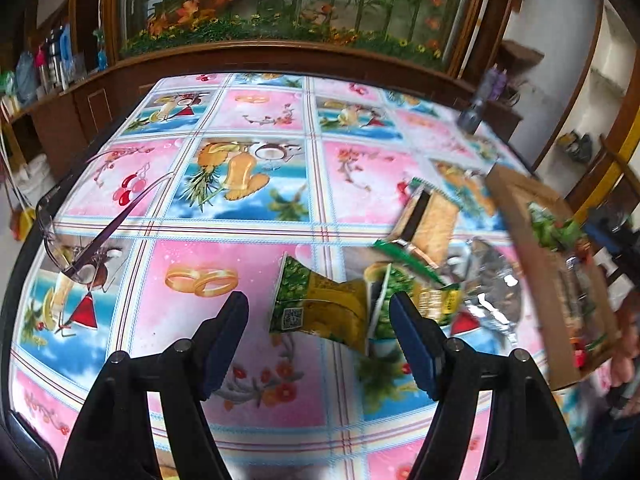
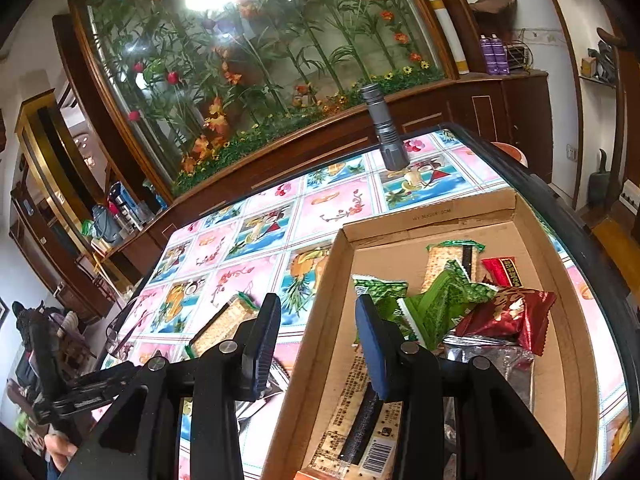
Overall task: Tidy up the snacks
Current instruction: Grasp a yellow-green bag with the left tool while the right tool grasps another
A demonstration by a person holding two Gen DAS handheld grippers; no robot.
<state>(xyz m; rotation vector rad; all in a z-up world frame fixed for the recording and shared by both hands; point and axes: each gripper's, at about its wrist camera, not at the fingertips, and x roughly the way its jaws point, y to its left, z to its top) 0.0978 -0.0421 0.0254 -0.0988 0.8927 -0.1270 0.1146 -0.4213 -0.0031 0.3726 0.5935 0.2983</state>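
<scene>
My left gripper (image 1: pixel 318 320) hangs open over the patterned table. A green-and-yellow snack packet (image 1: pixel 324 304) lies flat between its fingertips, and the pads do not touch it. Just right of it lie a green packet (image 1: pixel 404 264), a cracker packet (image 1: pixel 432 216) and a silvery packet (image 1: pixel 496 292). My right gripper (image 2: pixel 316 320) is open above the left wall of a cardboard box (image 2: pixel 440 216) and holds nothing. The box contains green packets (image 2: pixel 440 304), a red packet (image 2: pixel 516 312) and a long cracker packet (image 2: pixel 360 420). Another cracker packet (image 2: pixel 224 320) lies on the table left of the box.
Eyeglasses (image 1: pixel 80 232) rest near the table's left edge. A grey flashlight (image 2: pixel 386 128) stands at the far side of the table. Behind the table is a wooden cabinet with a glass plant display (image 2: pixel 260 60). The cardboard box (image 1: pixel 532 232) fills the right part of the table.
</scene>
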